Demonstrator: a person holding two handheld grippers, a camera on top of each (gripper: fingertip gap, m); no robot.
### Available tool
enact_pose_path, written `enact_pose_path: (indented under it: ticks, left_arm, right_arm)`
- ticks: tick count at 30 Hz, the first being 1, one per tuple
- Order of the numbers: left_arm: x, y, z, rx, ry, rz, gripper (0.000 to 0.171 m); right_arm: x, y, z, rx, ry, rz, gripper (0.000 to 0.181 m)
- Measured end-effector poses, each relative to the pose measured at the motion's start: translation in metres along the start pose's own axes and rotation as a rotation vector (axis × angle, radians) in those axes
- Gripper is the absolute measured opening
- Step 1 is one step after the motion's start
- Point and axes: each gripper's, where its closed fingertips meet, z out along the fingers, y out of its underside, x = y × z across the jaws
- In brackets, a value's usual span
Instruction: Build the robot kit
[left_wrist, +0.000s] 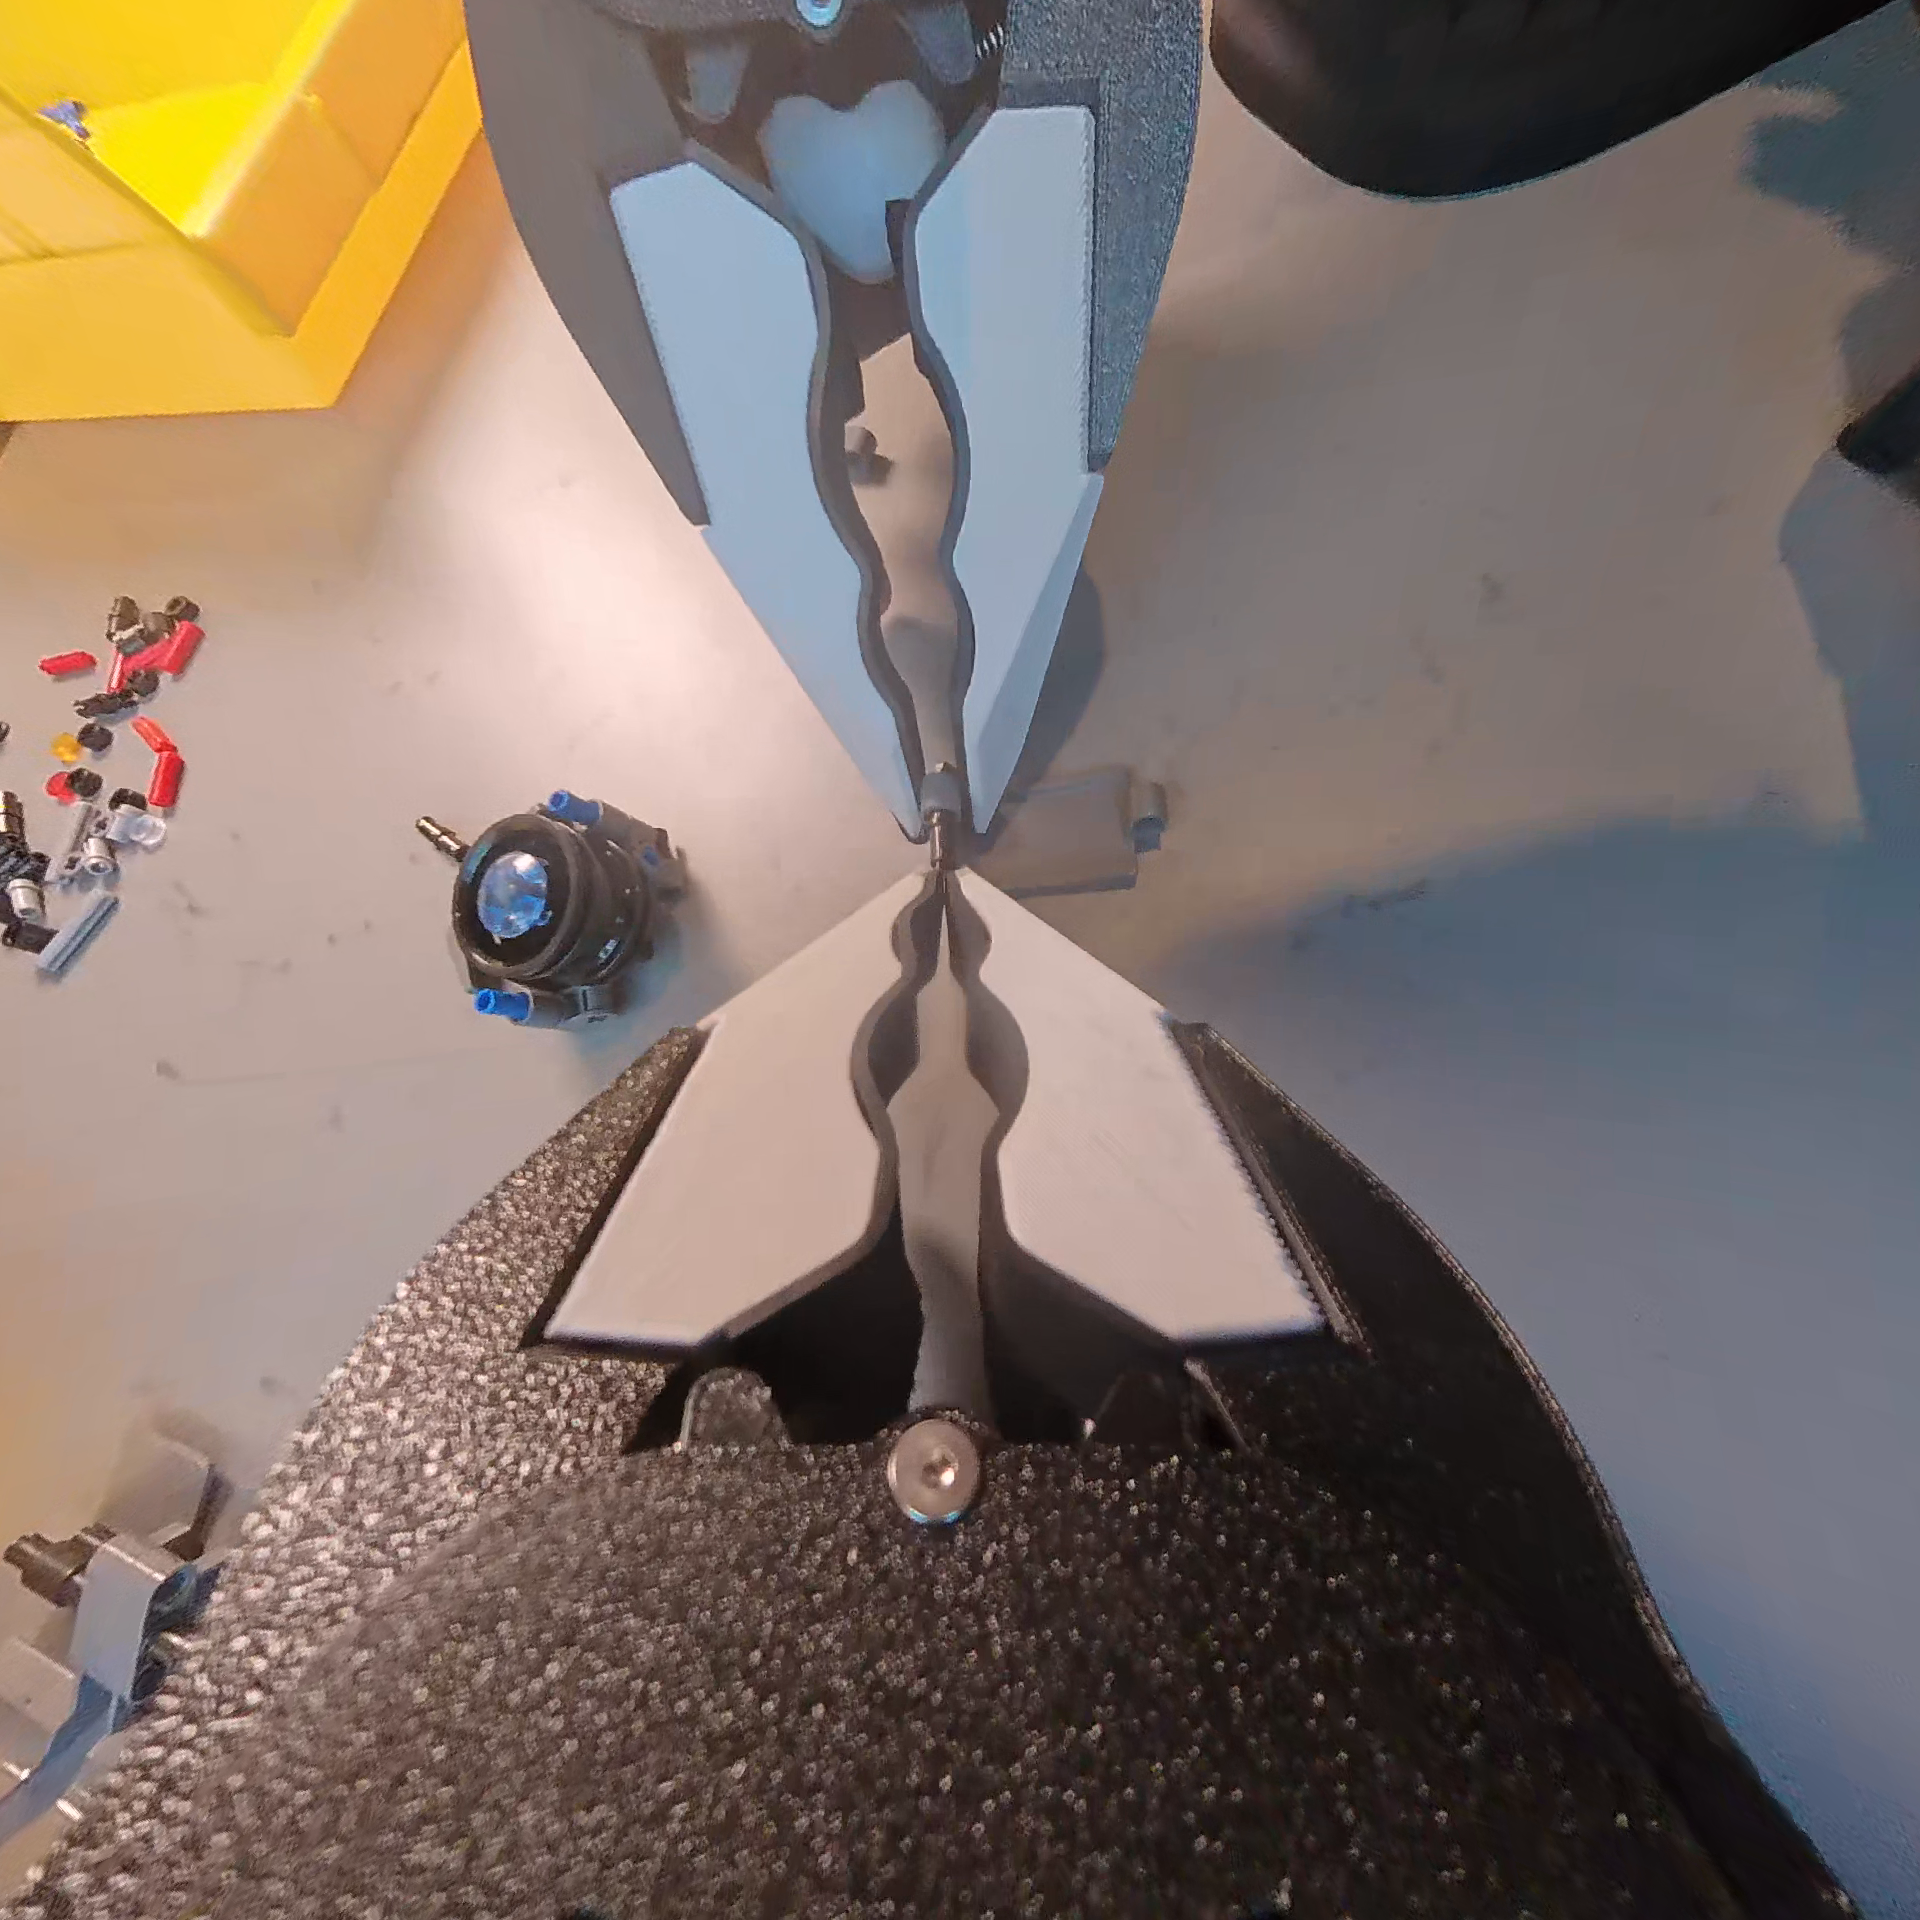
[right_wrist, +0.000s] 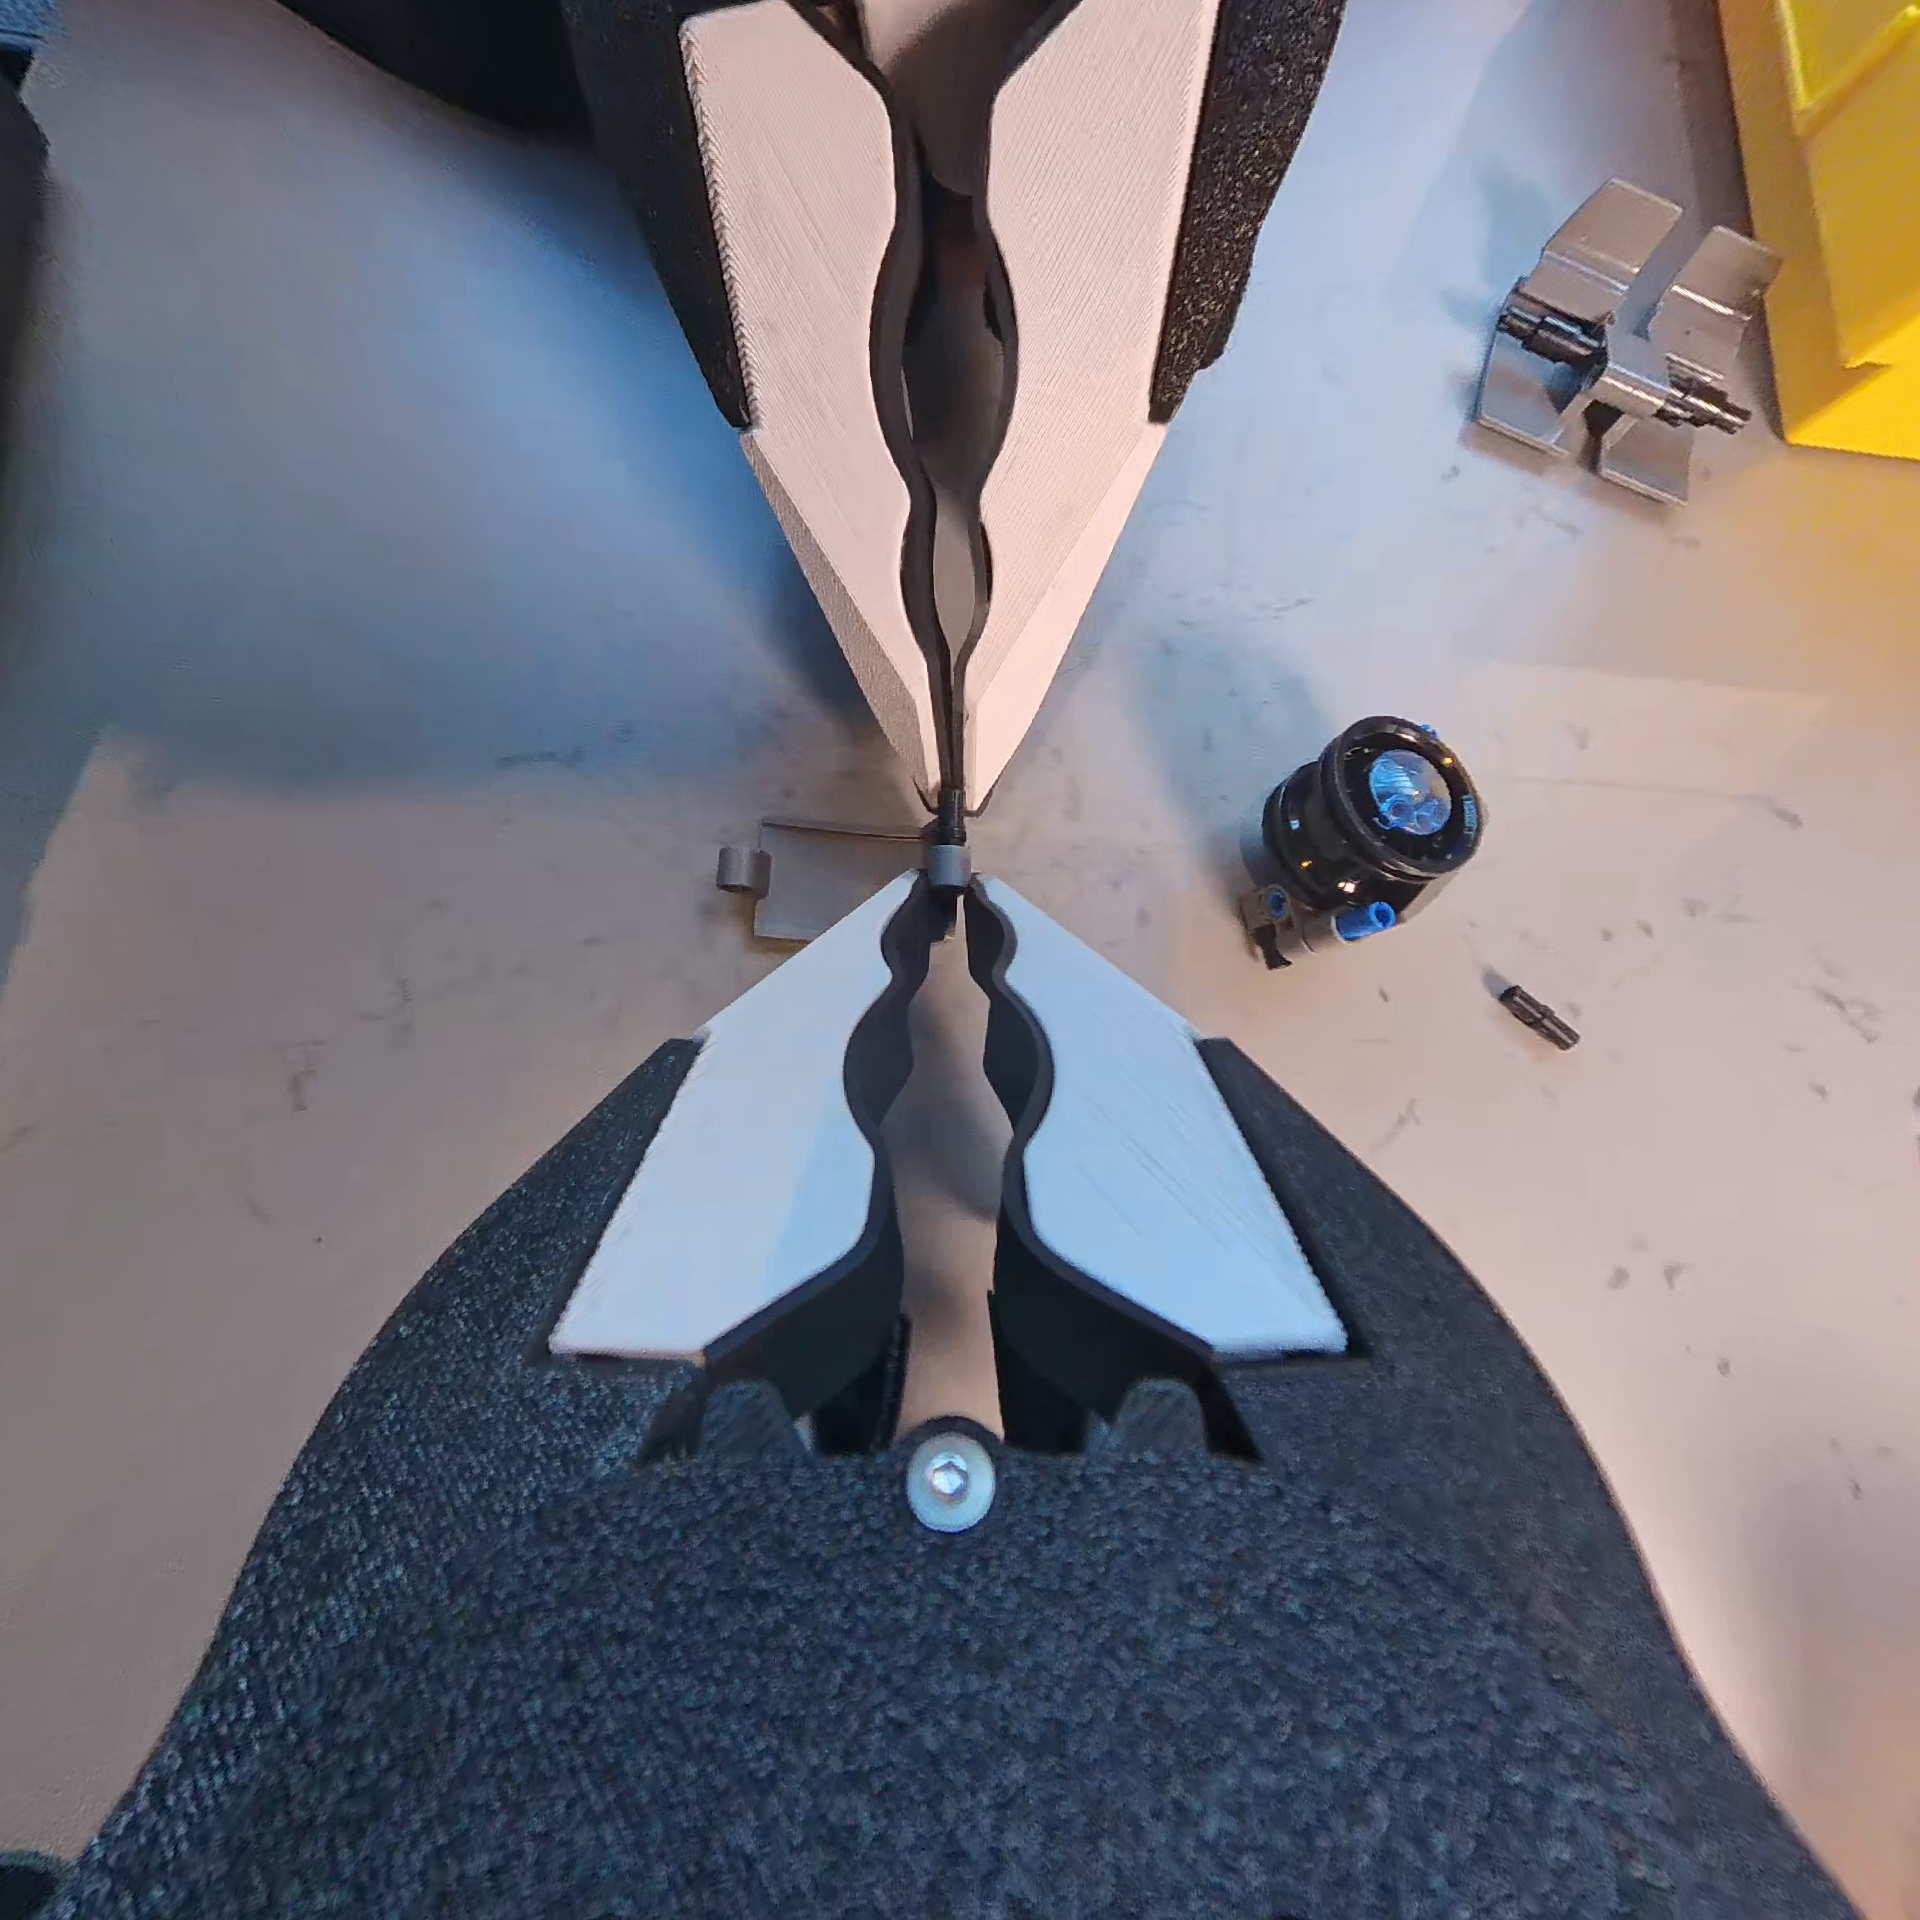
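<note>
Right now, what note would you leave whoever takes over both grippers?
The left gripper is shut on a thin black pin.
The right gripper is shut on a small grey sleeve, tip to tip with it; pin meets sleeve, how deep I cannot tell.
A grey flat panel lies on the table below.
Round black assembly, loose black connector and grey bracket lie apart, untouched.

A: worktop (left_wrist: 1455, 727) is plain grey, and the bin (left_wrist: 208, 208) in the corner is bright yellow.
B: yep, loose bits (left_wrist: 114, 727) are red, black, grey. Round part (right_wrist: 1361, 821) is glossy black with blue pegs; gripper fingers (right_wrist: 1132, 1174) are pale grey, black-edged.
</note>
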Motion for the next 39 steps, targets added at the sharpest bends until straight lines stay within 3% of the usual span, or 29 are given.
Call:
enact_pose_path:
  ticks: [4, 7, 30, 35, 39]
  left_arm:
    - [0.002, -0.004, -0.003, 0.027, 0.031, -0.038, 0.011]
    - [0.002, -0.004, -0.001, 0.022, 0.026, -0.038, 0.004]
    - [0.002, -0.003, -0.001, -0.001, 0.041, -0.060, 0.003]
    - [-0.007, 0.004, -0.004, -0.023, 0.006, -0.094, 0.003]
    - [-0.011, 0.007, -0.005, -0.032, -0.013, -0.115, 0.004]
  right_arm:
    - [0.000, 0.000, 0.000, -0.003, 0.005, -0.002, 0.005]
    - [-0.002, -0.001, 0.001, -0.002, -0.001, -0.009, 0.005]
    - [-0.003, -0.004, 0.003, 0.014, 0.000, -0.009, 0.006]
    - [0.005, -0.016, -0.024, 0.091, 0.022, 0.001, 0.020]
    - [0.041, -0.008, -0.055, 0.155, 0.149, 0.091, 0.020]
